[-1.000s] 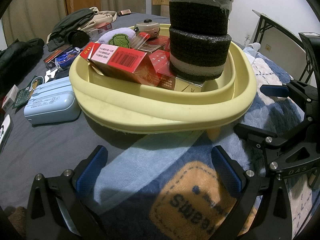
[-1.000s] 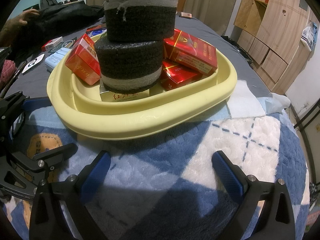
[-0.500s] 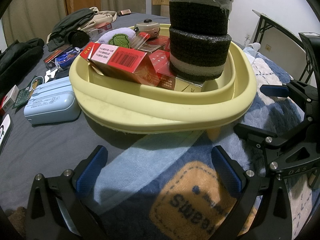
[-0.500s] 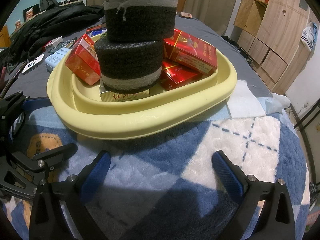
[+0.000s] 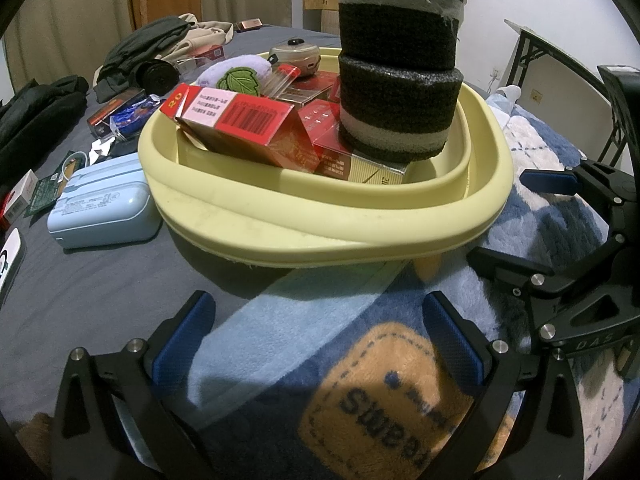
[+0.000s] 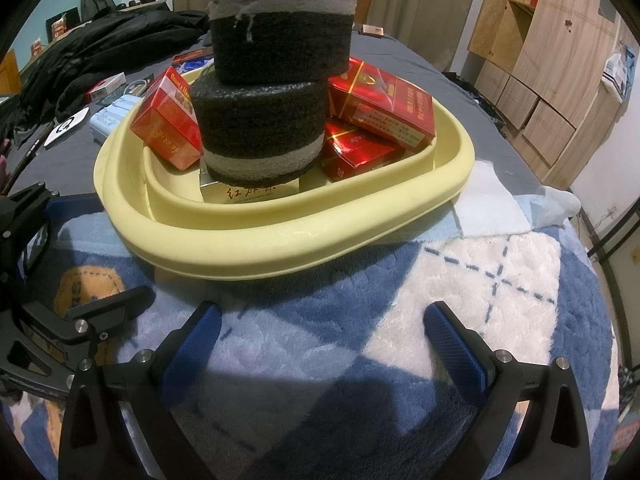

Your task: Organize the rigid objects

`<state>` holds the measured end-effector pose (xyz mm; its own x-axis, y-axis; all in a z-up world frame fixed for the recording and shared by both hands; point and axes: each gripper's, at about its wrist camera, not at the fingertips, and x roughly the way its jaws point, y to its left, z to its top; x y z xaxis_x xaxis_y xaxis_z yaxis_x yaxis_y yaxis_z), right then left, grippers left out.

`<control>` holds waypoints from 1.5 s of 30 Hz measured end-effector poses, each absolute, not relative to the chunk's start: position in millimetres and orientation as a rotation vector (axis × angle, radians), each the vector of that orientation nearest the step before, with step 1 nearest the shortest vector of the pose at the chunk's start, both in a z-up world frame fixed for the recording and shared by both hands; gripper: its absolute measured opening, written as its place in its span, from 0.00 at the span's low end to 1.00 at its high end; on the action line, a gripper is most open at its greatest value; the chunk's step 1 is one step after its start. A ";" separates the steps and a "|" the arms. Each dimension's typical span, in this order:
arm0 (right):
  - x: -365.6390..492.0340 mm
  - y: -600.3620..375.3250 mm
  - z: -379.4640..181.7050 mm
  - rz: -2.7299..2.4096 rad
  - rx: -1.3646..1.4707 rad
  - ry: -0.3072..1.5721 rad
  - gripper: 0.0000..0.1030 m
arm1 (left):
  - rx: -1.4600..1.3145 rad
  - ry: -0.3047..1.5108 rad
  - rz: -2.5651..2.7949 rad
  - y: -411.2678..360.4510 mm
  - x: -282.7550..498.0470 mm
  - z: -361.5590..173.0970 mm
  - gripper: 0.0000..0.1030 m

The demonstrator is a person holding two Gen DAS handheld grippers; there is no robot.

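Observation:
A pale yellow basin (image 5: pixel 360 220) (image 6: pixel 280 240) rests on the bed, partly on a blue and white blanket (image 6: pixel 460 292). Inside it lie several red cigarette boxes (image 5: pixel 240 120) (image 6: pixel 380 100) and two stacked black foam discs (image 5: pixel 400 80) (image 6: pixel 272 80) on a gold box (image 6: pixel 248 192). My left gripper (image 5: pixel 316 336) stands open in front of the basin with nothing between its fingers. My right gripper (image 6: pixel 320 340) is open too, low over the blanket, empty. Each gripper shows at the edge of the other's view.
Left of the basin lie a light blue case (image 5: pixel 100 208), small packets and a red box (image 5: pixel 116 110). Dark clothes (image 5: pixel 36 120) (image 6: pixel 100 48) are piled at the back. A purple plush (image 5: pixel 236 72) and a round device (image 5: pixel 296 54) sit at the basin's far rim. Wooden cabinets (image 6: pixel 540 60) stand to the right.
A hand seen on the dark clothes at the far left of the right wrist view has gone from sight. Both grippers and the basin have stayed still.

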<state>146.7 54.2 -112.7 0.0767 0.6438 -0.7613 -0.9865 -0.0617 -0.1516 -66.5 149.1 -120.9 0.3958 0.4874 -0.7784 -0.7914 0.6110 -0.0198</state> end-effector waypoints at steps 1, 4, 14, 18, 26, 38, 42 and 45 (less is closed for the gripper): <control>147.8 54.1 -112.4 1.451 -0.809 0.553 1.00 | -0.426 0.818 0.840 149.5 -67.6 -121.6 1.00; 146.1 54.7 -112.5 1.446 -0.815 0.544 1.00 | -0.426 0.817 0.840 149.6 -68.0 -122.0 1.00; 144.1 55.5 -113.6 1.447 -0.815 0.544 1.00 | -0.426 0.816 0.840 150.4 -69.6 -122.4 1.00; 144.8 55.4 -113.3 1.447 -0.815 0.544 1.00 | -0.426 0.817 0.840 149.9 -68.5 -122.2 1.00; 144.0 54.7 -113.1 1.447 -0.815 0.544 1.00 | -0.426 0.817 0.840 150.6 -68.9 -123.0 1.00; 144.3 54.7 -113.2 1.448 -0.815 0.545 1.00 | -0.426 0.816 0.840 149.8 -68.7 -122.5 1.00; 144.0 54.5 -112.9 1.447 -0.815 0.544 1.00 | -0.427 0.816 0.839 149.7 -68.5 -122.5 1.00; 144.0 54.5 -113.0 1.447 -0.815 0.544 1.00 | -0.426 0.816 0.840 150.1 -68.7 -122.7 1.00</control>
<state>144.0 54.5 -113.0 0.0799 0.6443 -0.7606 -0.9858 -0.0622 -0.1562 -68.7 150.1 -122.7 0.3987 0.4859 -0.7778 -0.7912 0.6111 -0.0237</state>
